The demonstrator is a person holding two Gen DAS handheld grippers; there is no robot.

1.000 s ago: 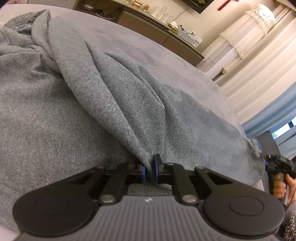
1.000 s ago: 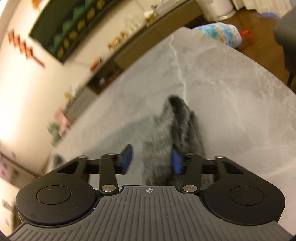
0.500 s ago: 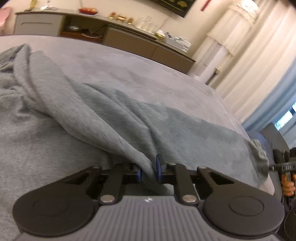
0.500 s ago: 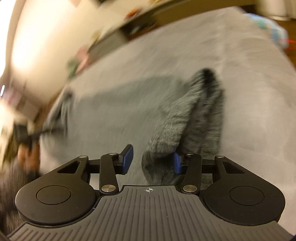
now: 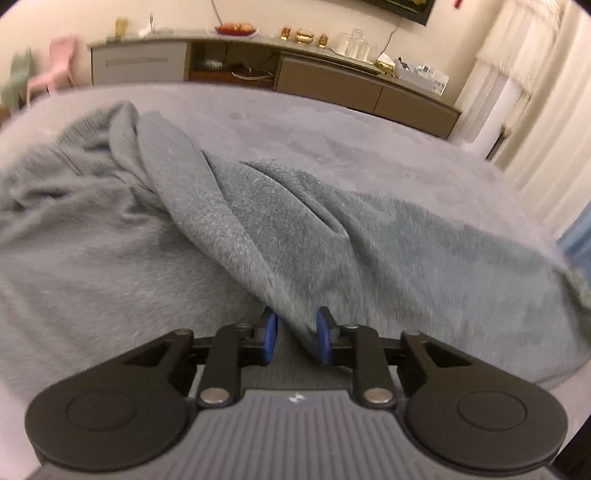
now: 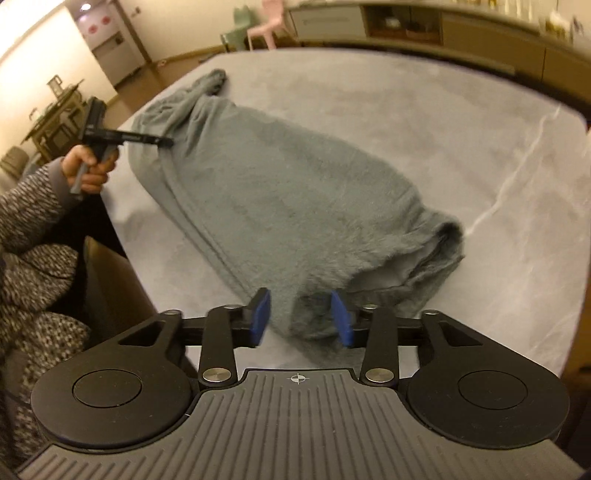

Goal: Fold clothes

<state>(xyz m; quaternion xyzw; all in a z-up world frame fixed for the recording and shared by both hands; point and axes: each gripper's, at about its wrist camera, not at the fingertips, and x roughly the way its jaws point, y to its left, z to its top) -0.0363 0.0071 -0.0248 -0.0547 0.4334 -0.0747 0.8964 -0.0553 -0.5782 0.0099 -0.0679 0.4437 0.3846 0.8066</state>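
Grey fleece garment [image 6: 280, 199] lies on the counter [image 6: 424, 122]; both grippers' fingers are opening, fabric between them, left [image 5: 295, 332] and right [image 6: 300, 317].

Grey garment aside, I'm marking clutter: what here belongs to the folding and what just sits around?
Job: grey garment; left gripper and right gripper, jaws opening; table.
Lying about: sideboard, glassware, pink chair.
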